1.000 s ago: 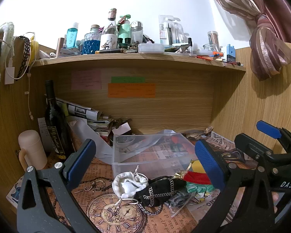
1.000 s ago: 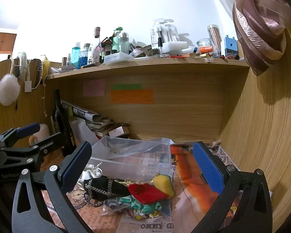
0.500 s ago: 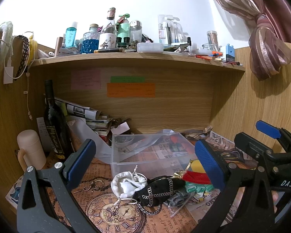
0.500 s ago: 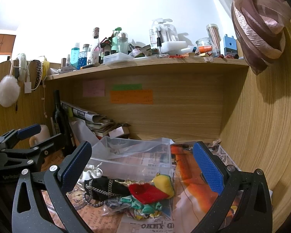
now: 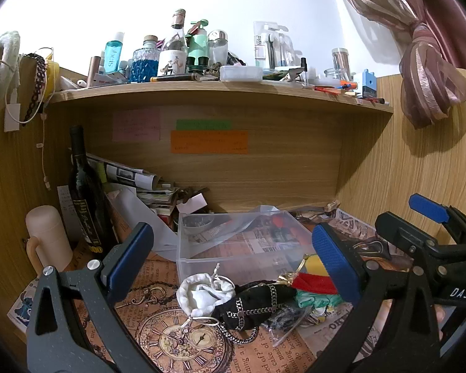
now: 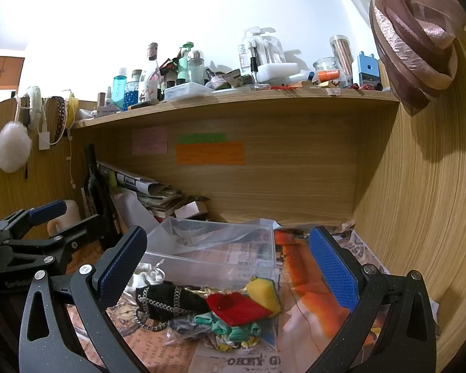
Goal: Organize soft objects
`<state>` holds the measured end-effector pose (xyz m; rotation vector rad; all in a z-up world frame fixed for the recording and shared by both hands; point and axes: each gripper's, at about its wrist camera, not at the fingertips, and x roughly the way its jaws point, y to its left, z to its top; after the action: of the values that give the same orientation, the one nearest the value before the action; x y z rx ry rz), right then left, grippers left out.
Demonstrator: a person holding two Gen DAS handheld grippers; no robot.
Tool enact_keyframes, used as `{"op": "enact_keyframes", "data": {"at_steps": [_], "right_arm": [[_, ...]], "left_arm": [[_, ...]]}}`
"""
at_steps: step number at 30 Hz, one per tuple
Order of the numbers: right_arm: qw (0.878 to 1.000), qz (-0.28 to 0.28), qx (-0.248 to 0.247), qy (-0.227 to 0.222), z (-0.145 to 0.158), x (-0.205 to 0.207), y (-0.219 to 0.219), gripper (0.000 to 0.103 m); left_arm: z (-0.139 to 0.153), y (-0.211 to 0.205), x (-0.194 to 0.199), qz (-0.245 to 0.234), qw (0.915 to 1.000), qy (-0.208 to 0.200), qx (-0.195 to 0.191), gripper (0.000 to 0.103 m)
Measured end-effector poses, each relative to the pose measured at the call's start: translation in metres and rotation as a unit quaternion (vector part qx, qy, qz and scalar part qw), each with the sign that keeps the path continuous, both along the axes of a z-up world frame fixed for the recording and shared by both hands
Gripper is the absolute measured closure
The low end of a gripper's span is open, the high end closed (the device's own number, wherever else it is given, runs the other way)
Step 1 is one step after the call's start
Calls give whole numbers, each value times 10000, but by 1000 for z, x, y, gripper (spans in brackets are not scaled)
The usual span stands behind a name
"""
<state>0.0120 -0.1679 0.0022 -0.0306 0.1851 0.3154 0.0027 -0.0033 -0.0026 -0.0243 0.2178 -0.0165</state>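
Note:
A pile of soft items lies on the paper-covered desk in front of a clear plastic box [image 5: 233, 242] [image 6: 220, 255]: a white drawstring pouch [image 5: 202, 293] [image 6: 146, 275], a black pouch with chains [image 5: 258, 303] [image 6: 171, 300], a red and yellow pouch [image 5: 313, 281] [image 6: 242, 306], and a green fabric piece [image 5: 313, 300] [image 6: 230, 326]. My left gripper [image 5: 233, 264] is open and empty above the white and black pouches. My right gripper [image 6: 226, 267] is open and empty above the red pouch; it also shows in the left wrist view [image 5: 431, 233].
A dark wine bottle [image 5: 87, 199], a cream mug [image 5: 46, 242] and stacked papers [image 5: 139, 183] stand at the back left. A cluttered shelf [image 5: 220, 93] runs overhead. A wooden side wall [image 6: 419, 217] closes the right. A tied curtain [image 5: 428, 87] hangs there.
Both grippers stay almost still and open; the view shifts only very slightly. Nothing in the pile has moved.

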Motion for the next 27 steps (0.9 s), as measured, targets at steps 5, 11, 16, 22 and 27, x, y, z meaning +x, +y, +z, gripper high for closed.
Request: {"op": "enact_keyframes", "data": {"at_steps": [5,11,16,22,27], "right_arm": [[10000,-3,5,7,-1,0,0,0],[10000,6,14,10,-1,-1,0,0],[10000,0,15,3,-1,-1,1,0],[10000,25,26,9,-1,-2,1,0],[10000,33,23,52,-2,-1,3,0]], "left_arm": [[-1,0,0,-9,10000,14,-11,0],[-1,0,1,-12,10000,26,-24,0],[-2,0,1,-17,10000,27,-23,0],[-2,0,1,-16,10000,31,-26,0],[-2,0,1,-20,10000,48,-43,0]]}}
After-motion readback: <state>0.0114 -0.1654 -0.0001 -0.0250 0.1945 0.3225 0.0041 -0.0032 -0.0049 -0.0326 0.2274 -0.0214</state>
